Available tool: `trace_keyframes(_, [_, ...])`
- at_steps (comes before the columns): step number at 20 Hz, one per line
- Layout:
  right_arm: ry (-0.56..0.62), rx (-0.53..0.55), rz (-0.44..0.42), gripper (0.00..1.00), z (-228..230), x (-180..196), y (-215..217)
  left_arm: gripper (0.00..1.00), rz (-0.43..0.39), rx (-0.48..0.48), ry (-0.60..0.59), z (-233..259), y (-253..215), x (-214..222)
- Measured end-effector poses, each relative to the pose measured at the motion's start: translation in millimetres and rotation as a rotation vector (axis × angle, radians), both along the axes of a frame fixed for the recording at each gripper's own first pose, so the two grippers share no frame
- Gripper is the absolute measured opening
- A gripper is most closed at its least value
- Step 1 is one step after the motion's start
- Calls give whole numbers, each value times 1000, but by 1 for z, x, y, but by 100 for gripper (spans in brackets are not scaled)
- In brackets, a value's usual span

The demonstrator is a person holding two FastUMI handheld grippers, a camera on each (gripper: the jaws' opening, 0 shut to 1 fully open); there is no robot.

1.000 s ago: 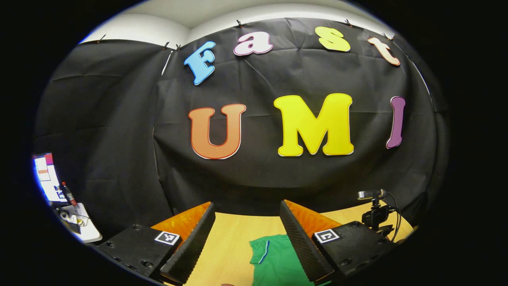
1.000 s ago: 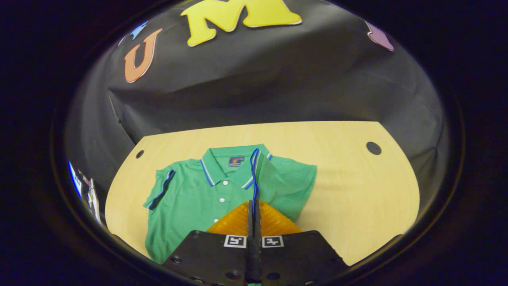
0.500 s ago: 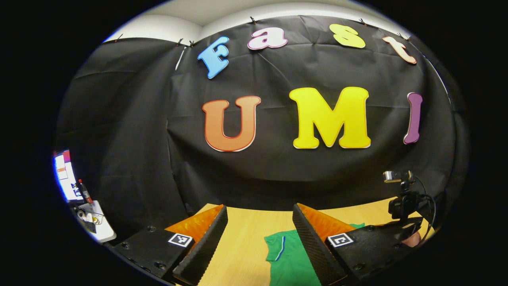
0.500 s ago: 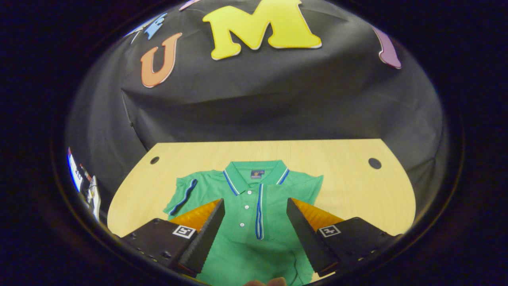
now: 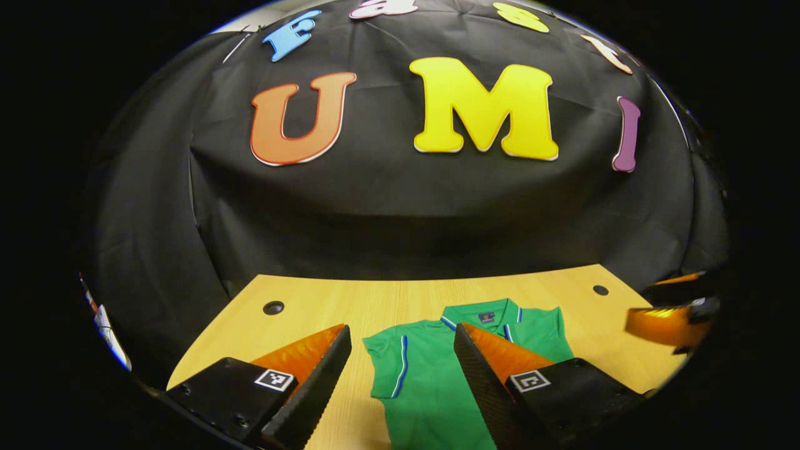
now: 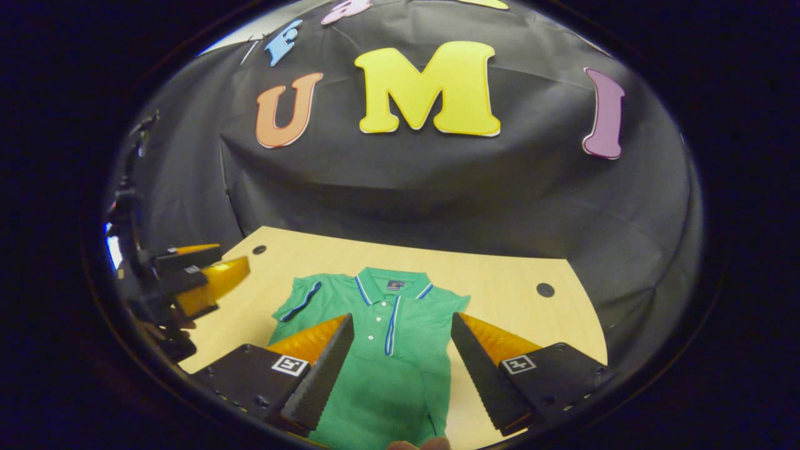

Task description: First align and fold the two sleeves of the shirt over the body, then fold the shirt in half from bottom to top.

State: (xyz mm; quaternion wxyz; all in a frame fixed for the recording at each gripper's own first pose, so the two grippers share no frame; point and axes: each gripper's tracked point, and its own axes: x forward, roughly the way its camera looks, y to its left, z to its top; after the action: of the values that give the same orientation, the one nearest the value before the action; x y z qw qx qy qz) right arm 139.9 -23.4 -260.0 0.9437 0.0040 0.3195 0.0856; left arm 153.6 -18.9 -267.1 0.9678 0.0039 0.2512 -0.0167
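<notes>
Twice found the same green polo shirt (image 6: 387, 350) (image 5: 425, 375), once in each gripper view, lying face up on a light wooden table (image 6: 512, 275) (image 5: 312, 300) with its collar (image 6: 390, 281) towards the black cloth wall. Noted blue and white trim along the collar edges, a small dark label inside the neck, and a row of white buttons (image 6: 377, 319) down the placket. Saw one short sleeve (image 6: 300, 300) spread out flat to the side, away from the body, with a blue band at its cuff. Saw the other sleeve (image 6: 431, 312) folded inward over the chest, with its blue cuff band (image 6: 391, 325) running down just beside the buttons. Found the fabric mostly smooth, with light creases lower down.

Found the left gripper (image 5: 402, 331) with fingers spread wide apart, gripping nothing, above the near part of the table, with the spread sleeve and shoulder between the fingers in its own view. Spotted it also at the side of the right gripper view (image 6: 206, 281), off the shirt's spread-sleeve side. Found the right gripper (image 6: 401, 319) likewise released, fingers wide, clear of the cloth, framing the placket and the folded sleeve. Caught it at the edge of the left gripper view (image 5: 669, 312) too, beyond the shirt's far side. Noted two dark round holes (image 6: 545, 290) (image 6: 258, 249) in the tabletop near its back corners.
</notes>
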Motion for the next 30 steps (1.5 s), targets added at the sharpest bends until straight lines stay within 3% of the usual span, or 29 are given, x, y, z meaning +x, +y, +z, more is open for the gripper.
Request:
trace_keyframes(4, [19,-32,11,96,-7,-5,-9,100,8,-19,105,-66,4,15])
trace_keyframes(7, [86,16,-7,93,-25,-11,-9,100,29,-23,181,-111,9,21])
trace_keyframes(10, [151,43,-36,96,-48,-12,-11,100,24,4,238,-147,13,26])
trace_keyframes(14, [193,53,-47,96,-63,-9,-11,100,49,40,293,-178,30,25])
trace_keyframes(19, [241,106,-69,96,-76,-8,1,100,31,27,278,-177,35,27])
trace_keyframes(21, [239,103,-56,96,-76,-8,6,83,8,-10,276,-175,31,28])
trace_keyframes(22, [239,103,-50,96,-76,-8,9,63,8,-9,274,-175,32,28])
trace_keyframes(23, [242,103,-45,96,-77,-9,12,57,13,2,269,-173,36,28])
trace_keyframes(24, [244,106,-43,96,-76,-9,15,43,15,0,263,-172,37,30])
trace_keyframes(27, [256,124,-46,96,-76,-11,20,23,17,-2,243,-167,43,31])
trace_keyframes(28, [257,127,-46,96,-78,-11,20,11,21,-18,222,-162,43,33])
trace_keyframes(30, [260,130,-48,96,-77,-12,22,6,21,-58,201,-151,40,34])
